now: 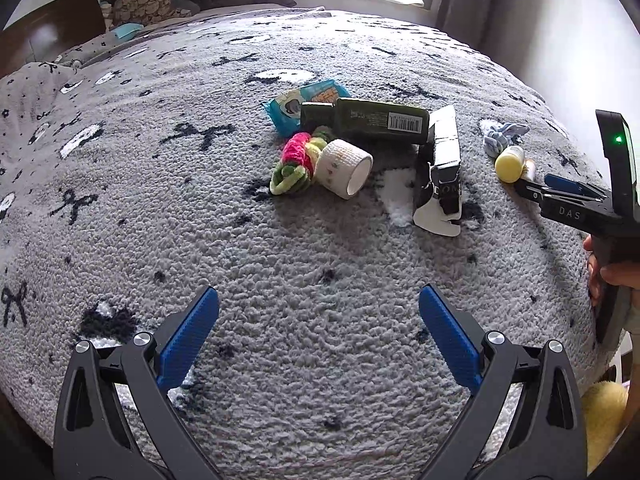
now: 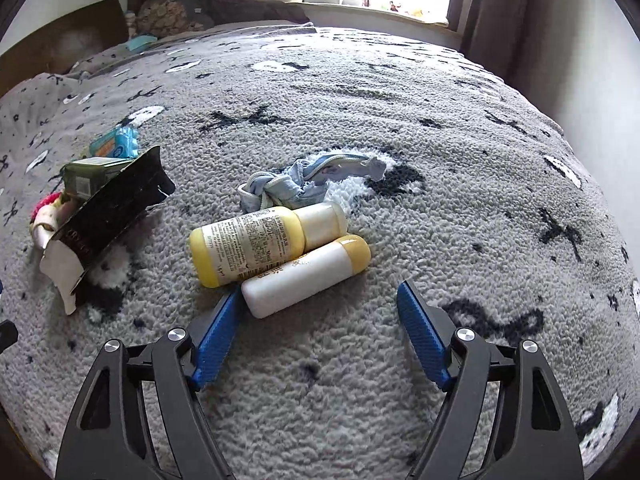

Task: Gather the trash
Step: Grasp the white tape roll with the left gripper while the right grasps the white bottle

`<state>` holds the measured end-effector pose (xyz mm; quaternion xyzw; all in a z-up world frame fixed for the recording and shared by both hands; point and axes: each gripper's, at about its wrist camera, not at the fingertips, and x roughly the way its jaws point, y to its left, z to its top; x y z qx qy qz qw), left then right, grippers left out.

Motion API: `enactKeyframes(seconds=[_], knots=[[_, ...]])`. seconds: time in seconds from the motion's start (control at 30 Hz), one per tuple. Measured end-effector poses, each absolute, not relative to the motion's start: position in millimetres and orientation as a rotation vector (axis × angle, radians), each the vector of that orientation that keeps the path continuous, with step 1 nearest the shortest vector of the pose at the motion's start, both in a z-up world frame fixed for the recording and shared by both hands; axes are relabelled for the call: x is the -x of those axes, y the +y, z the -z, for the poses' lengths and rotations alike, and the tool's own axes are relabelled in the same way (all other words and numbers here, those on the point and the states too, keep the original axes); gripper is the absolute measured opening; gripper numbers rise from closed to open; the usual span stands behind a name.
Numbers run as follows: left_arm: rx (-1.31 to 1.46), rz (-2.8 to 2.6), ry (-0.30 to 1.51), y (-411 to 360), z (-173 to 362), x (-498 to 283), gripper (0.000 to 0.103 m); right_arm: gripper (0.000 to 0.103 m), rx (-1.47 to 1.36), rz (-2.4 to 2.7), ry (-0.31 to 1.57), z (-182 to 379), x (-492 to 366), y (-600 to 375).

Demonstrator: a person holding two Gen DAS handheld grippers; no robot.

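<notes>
Two small bottles, a yellow bottle [image 2: 248,246] and a white bottle [image 2: 304,274], are seen lying side by side and touching on the grey blanket [image 2: 440,168] of the bed, just ahead of the right gripper [image 2: 320,304], whose jaws are spread wide. A torn black carton [image 1: 440,168], a dark green bottle [image 1: 372,120] and a tape roll [image 1: 346,168] are clustered ahead of the left gripper [image 1: 318,312], its jaws likewise released, nothing held.
</notes>
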<state>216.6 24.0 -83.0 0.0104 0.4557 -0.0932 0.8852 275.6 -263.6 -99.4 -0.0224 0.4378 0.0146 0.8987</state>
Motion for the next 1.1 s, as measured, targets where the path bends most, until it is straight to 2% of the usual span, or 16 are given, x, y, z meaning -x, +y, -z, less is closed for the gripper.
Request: enactKeyframes(seconds=[0.13, 0.27, 0.47, 0.53, 0.7, 0.8, 0.9, 0.97, 1.03, 1.1], knots=[[-0.030, 0.189, 0.950, 24, 84, -225, 0.095, 0.078, 0.034, -0.059, 0.906, 101, -288, -264], [-0.017, 0.194, 0.950, 25, 83, -235, 0.095, 0.069, 0.033, -0.090, 0.910, 103, -293, -260], [-0.001, 0.186, 0.902, 26, 72, -253, 0.092, 0.069, 0.020, -0.120, 0.883, 97, -288, -259], [-0.011, 0.202, 0.888, 22, 68, -258, 0.084, 0.069, 0.010, -0.132, 0.871, 92, -282, -259], [-0.080, 0.257, 0.846, 5, 66, -266, 0.073, 0.069, -0.010, -0.167, 0.872, 83, -269, -257], [-0.134, 0.276, 0.842, -3, 70, -272, 0.060, 0.069, -0.015, -0.185, 0.882, 83, -263, -257], [-0.163, 0.268, 0.838, -6, 73, -278, 0.056, 0.069, -0.022, -0.188, 0.888, 84, -258, -260], [-0.173, 0.259, 0.830, -4, 73, -281, 0.045, 0.069, -0.023, -0.183, 0.890, 84, -256, -262], [-0.161, 0.249, 0.828, 0, 71, -281, 0.029, 0.069, -0.025, -0.175, 0.892, 83, -253, -266], [-0.139, 0.262, 0.837, 5, 67, -280, 0.025, 0.069, -0.028, -0.169, 0.894, 84, -251, -268]])
